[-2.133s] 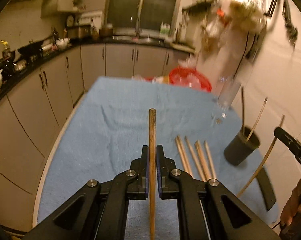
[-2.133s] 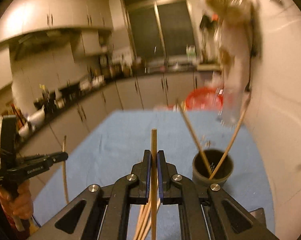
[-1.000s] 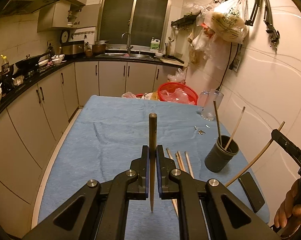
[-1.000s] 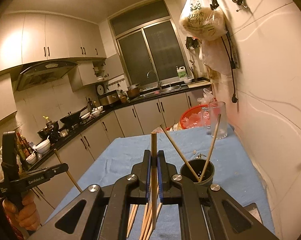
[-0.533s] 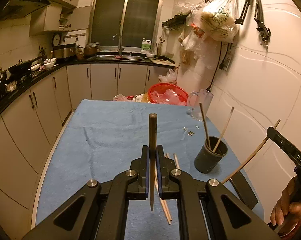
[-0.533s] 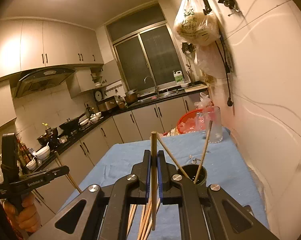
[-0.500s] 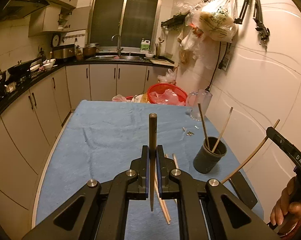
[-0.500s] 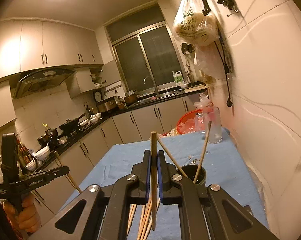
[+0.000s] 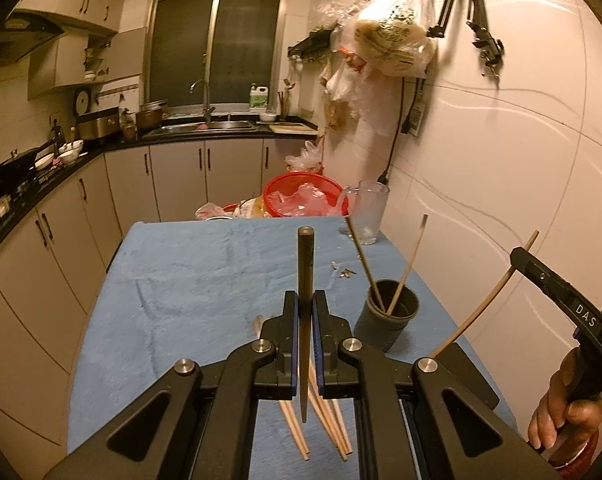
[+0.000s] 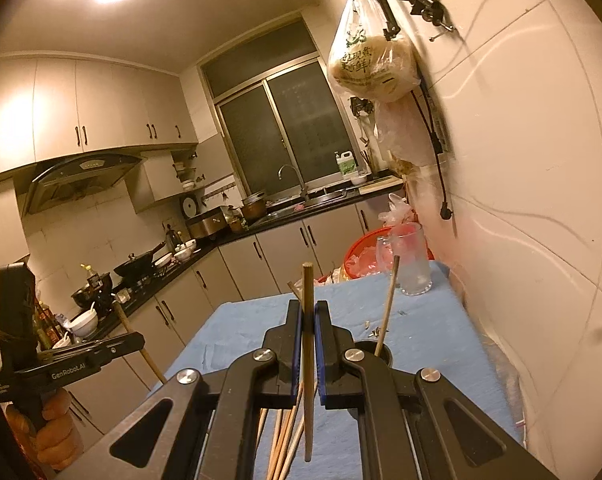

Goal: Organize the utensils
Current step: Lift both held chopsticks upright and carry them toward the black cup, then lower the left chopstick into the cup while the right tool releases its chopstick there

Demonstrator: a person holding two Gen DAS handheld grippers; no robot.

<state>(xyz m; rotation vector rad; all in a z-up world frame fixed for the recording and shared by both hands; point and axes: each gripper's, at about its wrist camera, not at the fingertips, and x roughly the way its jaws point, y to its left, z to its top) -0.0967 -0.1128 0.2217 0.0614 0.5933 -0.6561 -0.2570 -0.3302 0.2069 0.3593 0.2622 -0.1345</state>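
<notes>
Chopsticks are the job here, and both grippers hold one w/ the table now lower in both views than a sec ago — both hands have come up and back from the blue cloth.

Going left to right in the left wrist view: the left gripper has its jaws narrow, clamped on a dark chopstick standing near upright, tip above the pads, lower end hanging free over the cloth. Under it lie the loose chopsticks, approx four or five, fanned flat on the cloth and not yet collected. Next right, the dark cup stands upright w/ two sticks already leaning in it, just beyond the loose ones. Far right, the right gripper sits above and beside the cup, jaws pinched on a pale chopstick that slants down toward the table edge.

Right wrist view agrees: jaws close together on that stick, cup rim partly hidden behind the gripper.

Meaning for the task: pick-up looks done for these two, neither is in the cup yet. Prob. next is swinging each over the cup rim and letting go. Roughly a third through, judging by what's left on the cloth.
</notes>
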